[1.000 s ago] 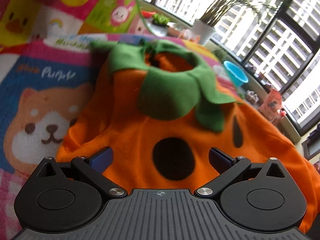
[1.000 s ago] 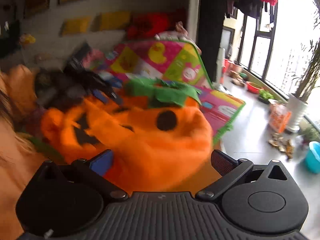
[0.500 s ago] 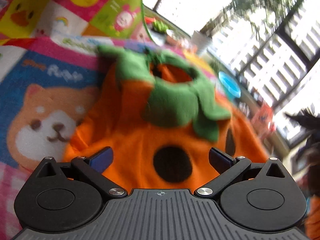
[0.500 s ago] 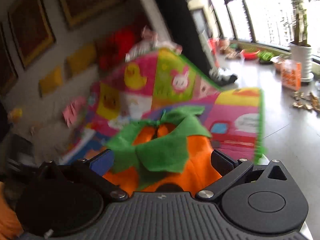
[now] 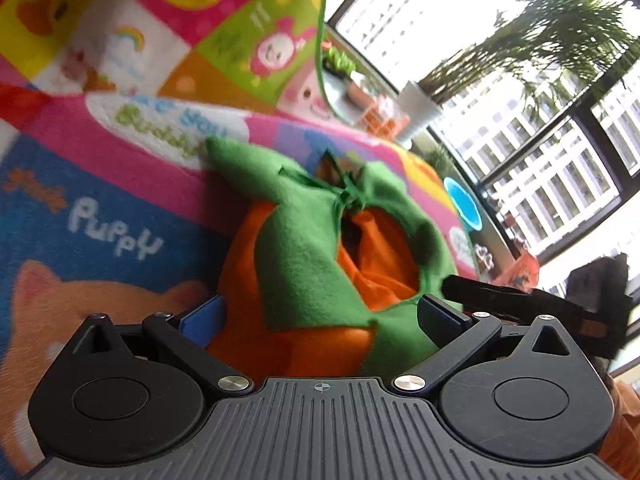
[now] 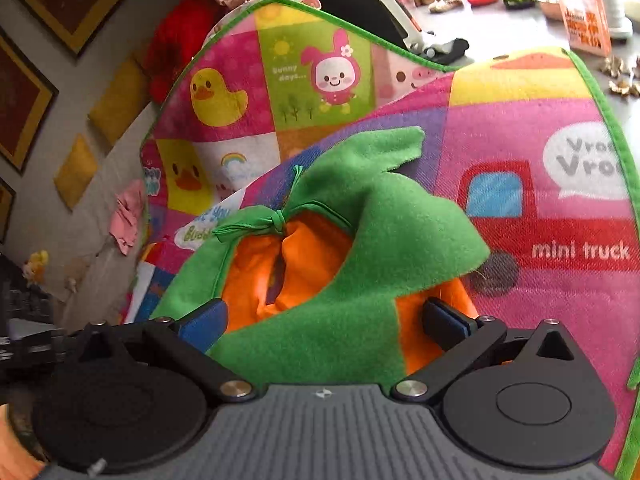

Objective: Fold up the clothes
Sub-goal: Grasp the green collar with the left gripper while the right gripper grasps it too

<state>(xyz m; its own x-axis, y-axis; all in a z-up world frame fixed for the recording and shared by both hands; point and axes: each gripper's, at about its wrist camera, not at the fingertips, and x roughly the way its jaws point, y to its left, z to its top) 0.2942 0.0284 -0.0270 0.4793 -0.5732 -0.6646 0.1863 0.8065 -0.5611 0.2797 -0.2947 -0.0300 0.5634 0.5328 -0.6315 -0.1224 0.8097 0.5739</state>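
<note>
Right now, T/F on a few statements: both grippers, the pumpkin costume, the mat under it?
1. The left gripper is open, with the costume between its fingers. True.
2. The right gripper is shut tight on the green collar. False: it is open, with collar and orange cloth between its fingers.
3. The collar's tie is knotted. True.
4. The costume lies on a bare wooden floor. False: it lies on a colourful cartoon mat.
5. A truck is printed on the mat, captioned "mini truck". True.
</note>
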